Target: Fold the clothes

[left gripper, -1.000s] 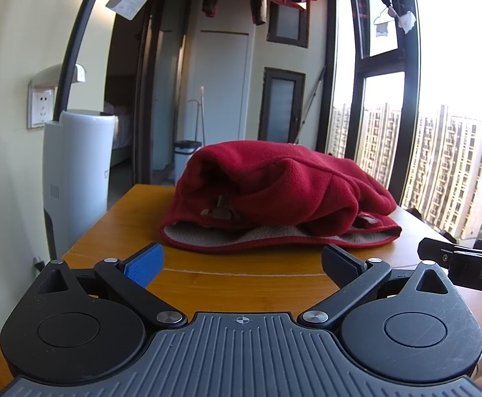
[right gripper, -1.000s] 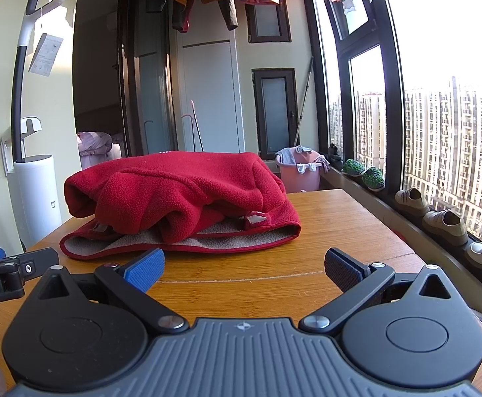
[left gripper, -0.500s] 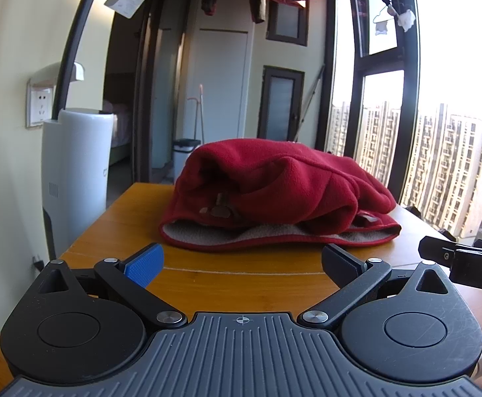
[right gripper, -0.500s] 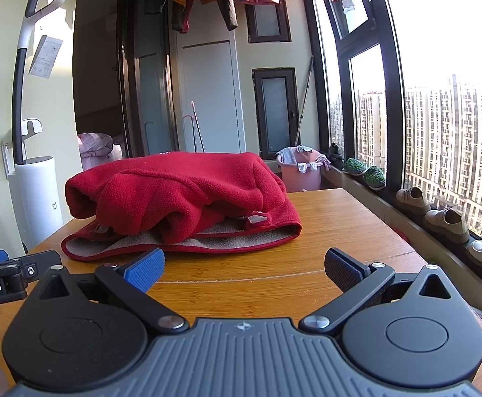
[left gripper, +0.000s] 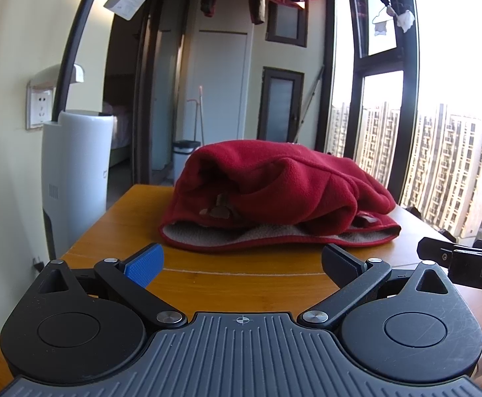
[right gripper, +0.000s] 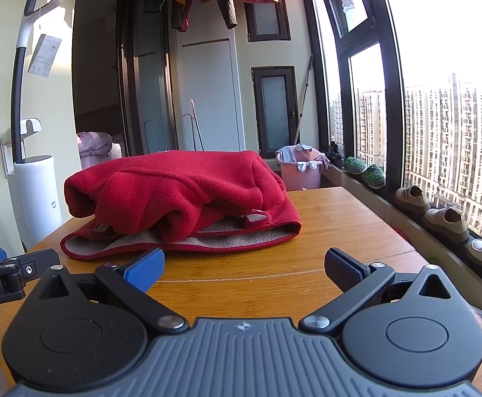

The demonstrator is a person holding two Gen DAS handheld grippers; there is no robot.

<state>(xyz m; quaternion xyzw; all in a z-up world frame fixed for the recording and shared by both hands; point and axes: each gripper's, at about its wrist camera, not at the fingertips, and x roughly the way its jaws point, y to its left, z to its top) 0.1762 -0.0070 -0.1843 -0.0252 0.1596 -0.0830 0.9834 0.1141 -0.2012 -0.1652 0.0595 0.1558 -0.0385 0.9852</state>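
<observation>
Red fleece garment [left gripper: 274, 195] is the thing to fold, but nearest to the cameras are the two grippers. The left gripper [left gripper: 241, 261] has its jaws wide apart, holding nothing, over the bare wooden table [left gripper: 241, 284]. The right gripper [right gripper: 244, 264] is the same, jaws spread wide and empty, touching no cloth. Just beyond both, the garment lies bundled on the table, its grey lining showing along the near edge. Farther back, shoes [right gripper: 439, 211] stand on the window sill and a pink bucket [right gripper: 302, 172] is on the floor.
</observation>
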